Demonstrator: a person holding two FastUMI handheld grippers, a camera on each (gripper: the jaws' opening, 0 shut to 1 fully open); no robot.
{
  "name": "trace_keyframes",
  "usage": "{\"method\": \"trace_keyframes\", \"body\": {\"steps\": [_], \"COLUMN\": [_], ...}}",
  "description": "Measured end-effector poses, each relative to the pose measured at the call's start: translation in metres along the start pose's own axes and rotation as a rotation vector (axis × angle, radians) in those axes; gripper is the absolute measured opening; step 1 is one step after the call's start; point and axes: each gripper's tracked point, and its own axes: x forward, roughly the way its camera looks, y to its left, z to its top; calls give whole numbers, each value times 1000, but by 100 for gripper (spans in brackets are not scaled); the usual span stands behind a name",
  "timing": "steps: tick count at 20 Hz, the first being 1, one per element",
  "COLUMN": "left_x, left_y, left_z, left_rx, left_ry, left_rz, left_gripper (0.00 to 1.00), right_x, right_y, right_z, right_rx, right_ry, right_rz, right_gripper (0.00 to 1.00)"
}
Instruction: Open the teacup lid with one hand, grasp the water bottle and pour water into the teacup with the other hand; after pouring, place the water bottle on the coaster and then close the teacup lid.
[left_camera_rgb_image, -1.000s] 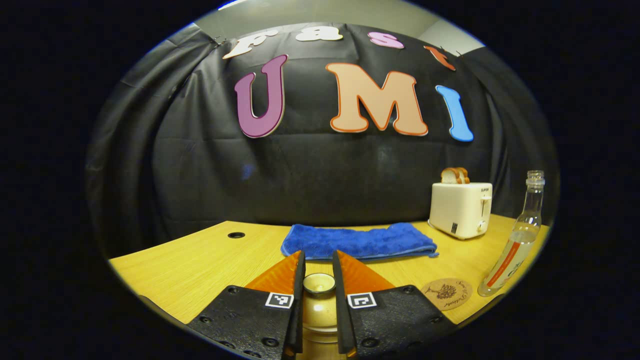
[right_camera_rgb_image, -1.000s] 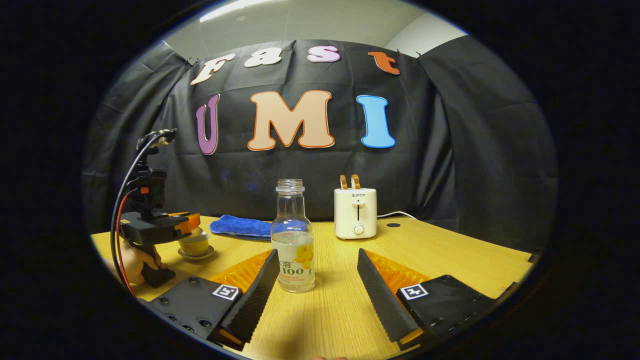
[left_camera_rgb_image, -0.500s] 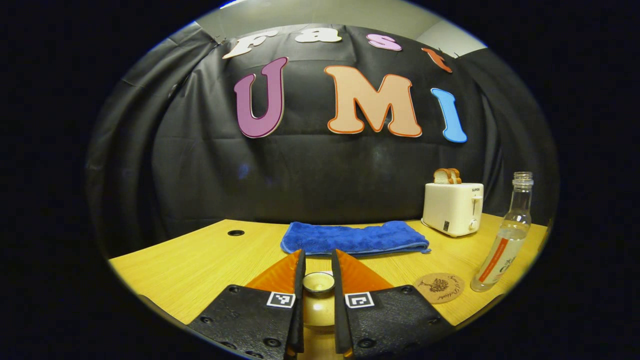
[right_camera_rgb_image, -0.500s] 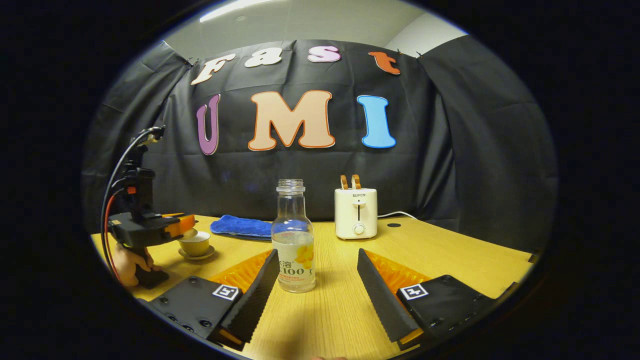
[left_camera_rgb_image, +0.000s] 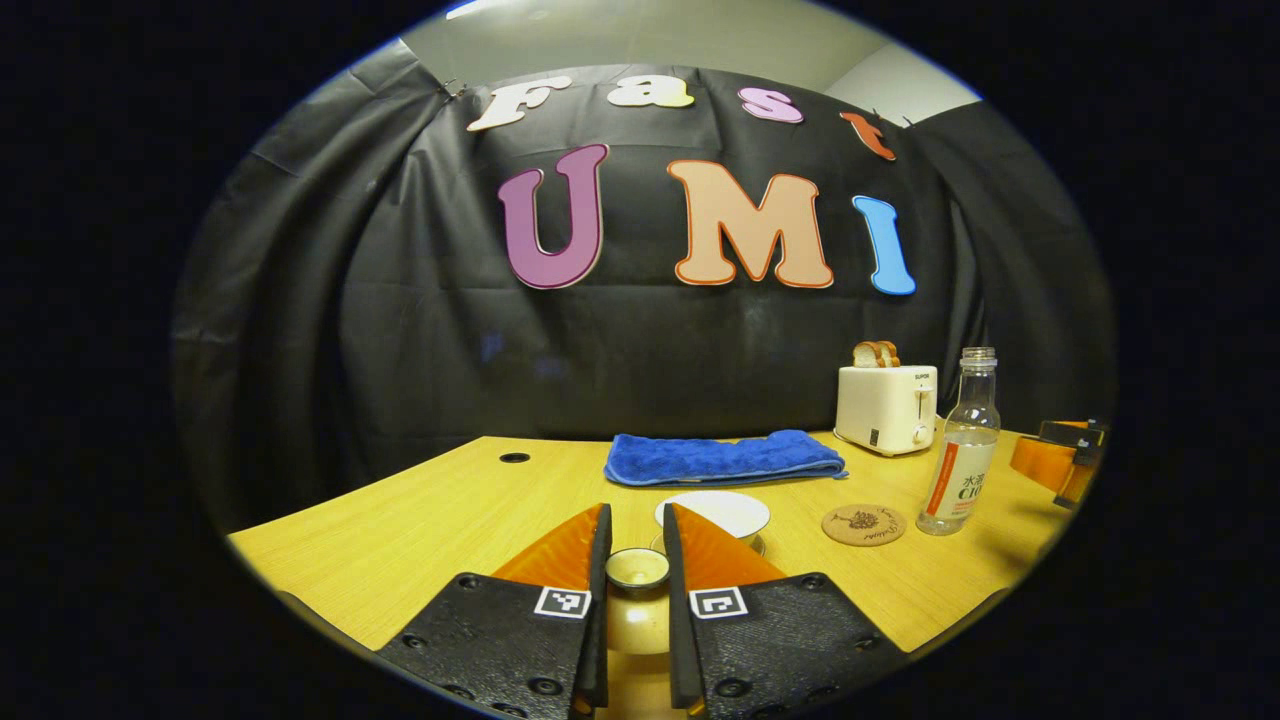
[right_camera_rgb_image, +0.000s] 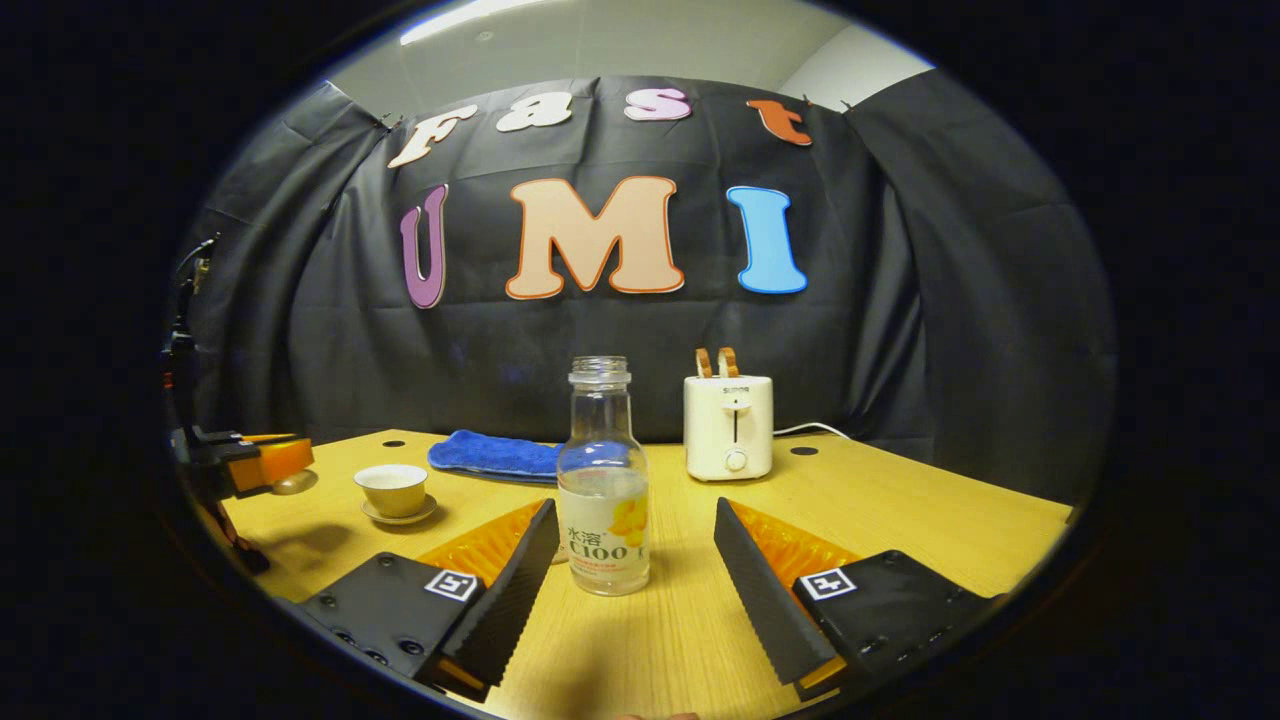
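My left gripper (left_camera_rgb_image: 636, 532) is shut on the knob of the pale teacup lid (left_camera_rgb_image: 637, 572), holding it in the air; the same lid (right_camera_rgb_image: 291, 484) is seen to the left of the cup. The uncovered teacup (left_camera_rgb_image: 712, 511) sits on its saucer just behind my fingers, and in the right gripper view the teacup (right_camera_rgb_image: 391, 489) stands at the left. The clear, uncapped water bottle (right_camera_rgb_image: 603, 500) stands upright between the open fingers of my right gripper (right_camera_rgb_image: 635, 512), nearer the left finger. A round cork coaster (left_camera_rgb_image: 864, 524) lies left of the bottle (left_camera_rgb_image: 958, 450).
A folded blue towel (left_camera_rgb_image: 724, 458) lies at the back of the wooden table (left_camera_rgb_image: 420, 520). A cream toaster (right_camera_rgb_image: 729, 427) with bread slices stands behind the bottle. There are cable holes in the tabletop near the back edge.
My left gripper has lifted the lid off the teacup and drawn back to the left, leaving the cup uncovered. The right gripper stays open around the bottle, shifted only slightly.
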Motion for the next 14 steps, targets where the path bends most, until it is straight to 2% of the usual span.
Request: {"method": "trace_keyframes", "body": {"steps": [11,13,14], "left_x": [-15,-15,-15], "left_y": [12,12,12], "left_z": [-2,-2,-1], "left_rx": [1,1,1], "left_ry": [3,3,2], "left_rz": [26,26,25], "left_gripper": [21,21,21], "right_x": [84,87,86], "right_y": [19,18,16], "right_z": [-5,-3,-5], "right_rx": [4,0,0], "right_ry": [19,3,5], "right_rz": [4,-4,-8], "right_gripper": [100,98,89]}}
